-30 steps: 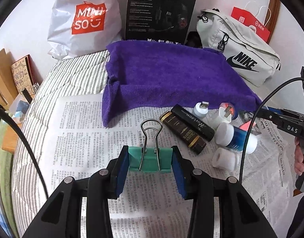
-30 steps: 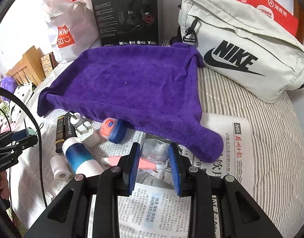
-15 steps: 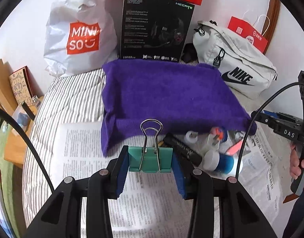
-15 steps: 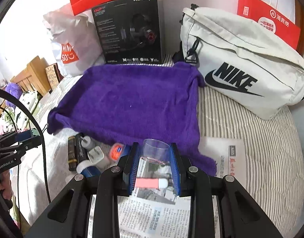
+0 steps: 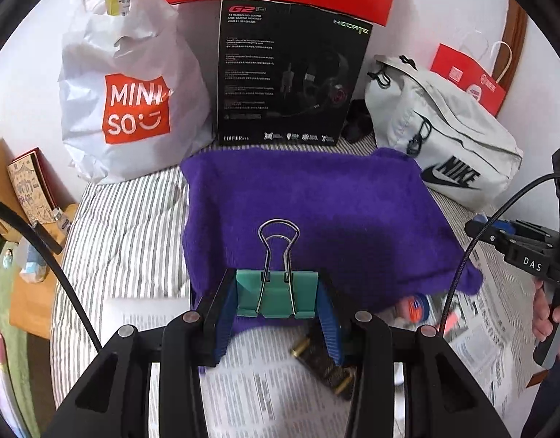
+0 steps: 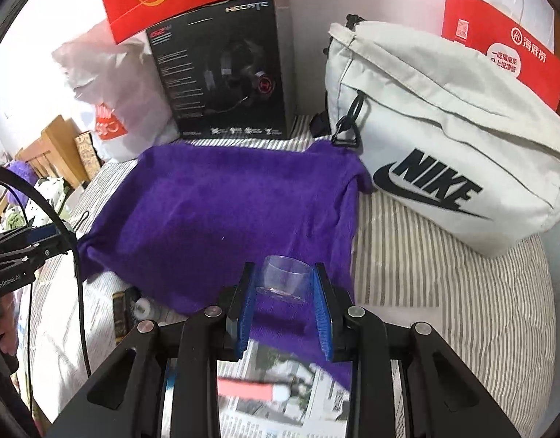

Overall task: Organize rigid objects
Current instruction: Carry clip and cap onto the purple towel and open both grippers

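Left gripper (image 5: 276, 304), jaws clamped on the sides of a teal binder clip (image 5: 276, 297) whose wire handle stands upright, held above the near edge of the purple towel (image 5: 316, 211). Right gripper (image 6: 284, 303), jaws pinching a small clear cup (image 6: 285, 281), mouth apparently upward, over the towel's near right corner. Below on the newspaper (image 6: 272, 416) lie a blurred pink stick (image 6: 250, 390) and a dark gold-capped tube (image 5: 322, 365).
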{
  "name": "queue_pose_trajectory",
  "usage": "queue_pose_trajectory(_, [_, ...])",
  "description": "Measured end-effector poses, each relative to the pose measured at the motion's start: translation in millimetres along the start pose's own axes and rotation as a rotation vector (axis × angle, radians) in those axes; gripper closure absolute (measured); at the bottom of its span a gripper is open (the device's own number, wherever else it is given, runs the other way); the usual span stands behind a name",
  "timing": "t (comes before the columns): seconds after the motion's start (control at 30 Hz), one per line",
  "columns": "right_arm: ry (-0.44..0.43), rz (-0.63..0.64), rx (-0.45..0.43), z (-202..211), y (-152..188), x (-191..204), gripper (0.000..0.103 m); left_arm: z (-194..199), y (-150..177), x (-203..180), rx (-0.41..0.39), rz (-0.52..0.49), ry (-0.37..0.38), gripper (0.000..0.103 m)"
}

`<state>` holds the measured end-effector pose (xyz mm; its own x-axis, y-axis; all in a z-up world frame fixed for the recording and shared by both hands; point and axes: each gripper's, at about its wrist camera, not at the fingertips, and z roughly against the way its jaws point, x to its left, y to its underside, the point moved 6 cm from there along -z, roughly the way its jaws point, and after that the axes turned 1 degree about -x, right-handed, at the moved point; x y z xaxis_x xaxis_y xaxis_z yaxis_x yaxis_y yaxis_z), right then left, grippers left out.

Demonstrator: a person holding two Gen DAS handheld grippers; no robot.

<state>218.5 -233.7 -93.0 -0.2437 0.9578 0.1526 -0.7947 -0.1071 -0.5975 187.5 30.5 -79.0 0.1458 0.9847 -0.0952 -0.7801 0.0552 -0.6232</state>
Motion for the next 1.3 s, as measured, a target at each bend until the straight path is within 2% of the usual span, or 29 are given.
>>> queue_pose_trajectory(0.17, [0.010, -0.010, 0.002, -12.7, -16.8, -8.0, 0.073, -10.6, -18.1, 4.2, -0.022, 0.016, -0.002, 0.064])
queue_pose_trajectory(0.5, [0.015, 0.009, -0.001, -35.3, -43.8, -8.0, 0.073, -40.2, -42.4, 8.5, 0.004, 0.028, 0.043, 0.064])
queue_pose_trajectory(0.63, [0.012, 0.016, 0.013, -53.6, -53.2, -6.7, 0.073, -61.9, -51.2, 8.8, 0.024, 0.021, 0.034, 0.064])
queue_pose_trajectory(0.97, [0.056, 0.039, 0.100, -122.0, -63.7, -9.1, 0.073, -126.7, -62.0, 8.4, 0.098, 0.052, 0.059, 0.064])
queue_pose_trajectory(1.27, [0.100, 0.061, 0.160, -154.7, -69.1, -4.7, 0.073, -157.2, -68.4, 4.7, 0.153, 0.040, 0.028, 0.064])
queue_pose_trajectory(1.3, [0.103, 0.069, 0.188, -155.1, -68.3, -4.0, 0.073, -159.5, -67.7, 4.3, 0.160, 0.036, 0.024, 0.064])
